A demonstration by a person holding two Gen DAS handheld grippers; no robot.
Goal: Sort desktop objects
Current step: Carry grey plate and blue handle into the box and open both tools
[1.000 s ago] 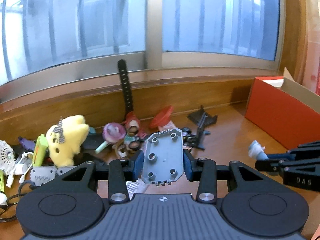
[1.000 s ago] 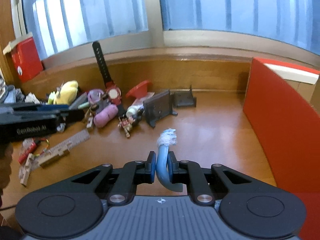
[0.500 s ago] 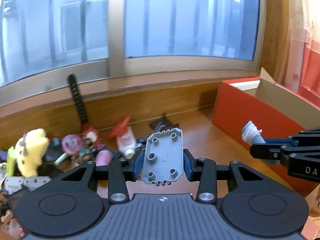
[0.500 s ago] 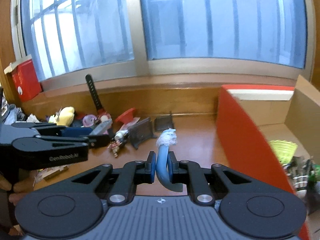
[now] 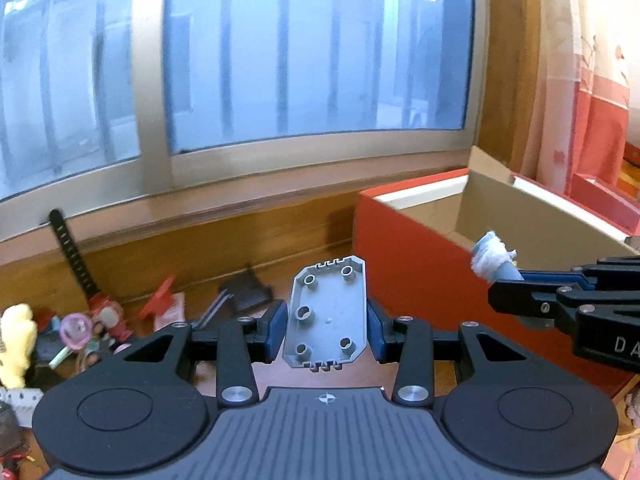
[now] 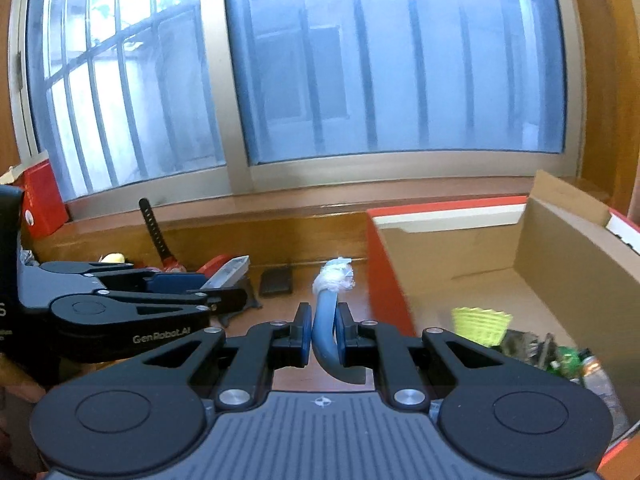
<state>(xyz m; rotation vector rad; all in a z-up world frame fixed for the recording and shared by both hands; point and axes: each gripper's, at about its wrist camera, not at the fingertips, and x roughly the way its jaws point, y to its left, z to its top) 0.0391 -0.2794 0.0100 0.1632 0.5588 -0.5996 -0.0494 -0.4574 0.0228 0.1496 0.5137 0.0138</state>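
My left gripper [image 5: 327, 330] is shut on a grey studded plate [image 5: 326, 316] and holds it in the air left of the red cardboard box [image 5: 404, 256]. My right gripper [image 6: 323, 330] is shut on a curved blue tube [image 6: 324, 332] with a white frayed tip, raised beside the box's left wall [image 6: 384, 280]. The right gripper with the tube [image 5: 494, 262] shows at the right of the left wrist view, over the box. The left gripper [image 6: 208, 284] shows at the left of the right wrist view.
The open box holds a yellow ridged item [image 6: 482, 324] and some green and dark things [image 6: 560, 356]. A heap of toys lies on the wooden desk at left: yellow plush [image 5: 16, 344], pink toy [image 5: 76, 326], black strap [image 5: 74, 256] against the sill, dark flat pieces [image 6: 276, 280].
Both grippers have risen and swung right toward the red box with their loads. The toy heap has slid left and down in both views; the box's inside now shows.
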